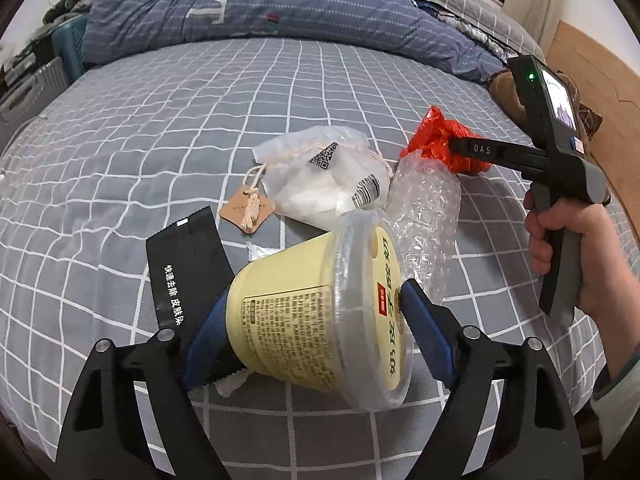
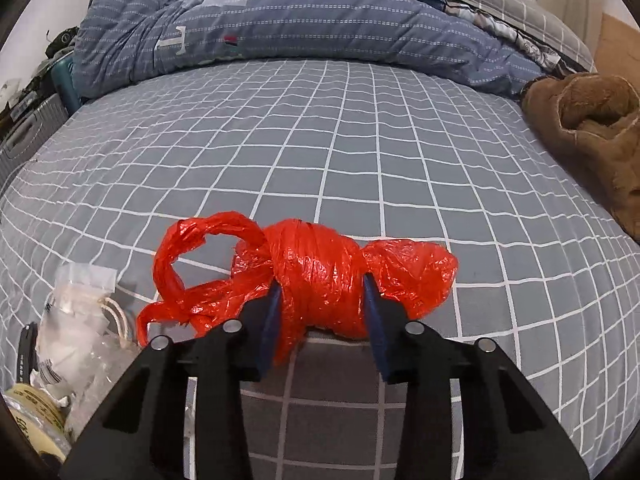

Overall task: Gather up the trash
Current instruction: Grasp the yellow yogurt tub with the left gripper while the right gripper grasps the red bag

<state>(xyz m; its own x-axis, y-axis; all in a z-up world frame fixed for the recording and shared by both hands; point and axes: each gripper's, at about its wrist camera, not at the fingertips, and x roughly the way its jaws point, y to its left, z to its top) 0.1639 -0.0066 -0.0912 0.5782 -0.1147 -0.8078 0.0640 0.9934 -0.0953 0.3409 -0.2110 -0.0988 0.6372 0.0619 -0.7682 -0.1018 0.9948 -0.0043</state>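
My left gripper [image 1: 316, 304] is shut on a yellow lidded paper cup [image 1: 312, 312] lying on its side on the grey checked bed. My right gripper [image 2: 322, 300] is shut on a knotted red plastic bag [image 2: 320, 280]; that bag also shows in the left wrist view [image 1: 434, 142] with the right gripper's finger across it. Loose trash lies between them: a black sachet [image 1: 188, 268], a brown paper tag [image 1: 246, 210], a white drawstring pouch in clear plastic [image 1: 332, 176] and a roll of bubble wrap [image 1: 426, 216]. The pouch also shows in the right wrist view [image 2: 76, 328].
A rumpled blue quilt [image 1: 280, 4] and pillows lie across the far side of the bed. A brown plush item [image 2: 592, 132] sits at the right edge. A wooden headboard [image 1: 592, 64] is at right, a suitcase [image 1: 28, 88] at left.
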